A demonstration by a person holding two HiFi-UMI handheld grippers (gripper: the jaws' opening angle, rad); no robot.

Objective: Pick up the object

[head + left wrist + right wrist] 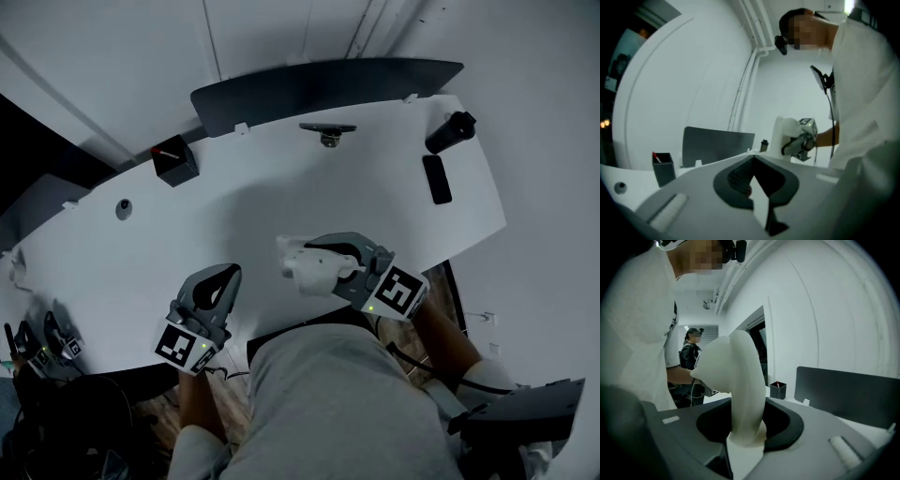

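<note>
The person stands at the front edge of the white bench [234,216] with a gripper in each hand. The right gripper [323,262] has its fingers [787,427] closed on a white object [298,261], a smooth, curved plastic piece that rises up out of the grip between them. It sits at the front edge of the bench, about midway along, but I cannot tell whether it is clear of the surface. The left gripper [225,274] is just beside it on the left, also at the front edge, and its fingers [736,180] are pressed together with nothing between them. The two grippers are near each other but not touching. Along the far edge a dark panel [319,89] stands upright. A small black box [175,161] with a red pen in it sits towards the far left corner. Towards the far right corner a black cylinder [450,132] lies on its side, with a flat black phone [436,179] just in front of it.
</note>
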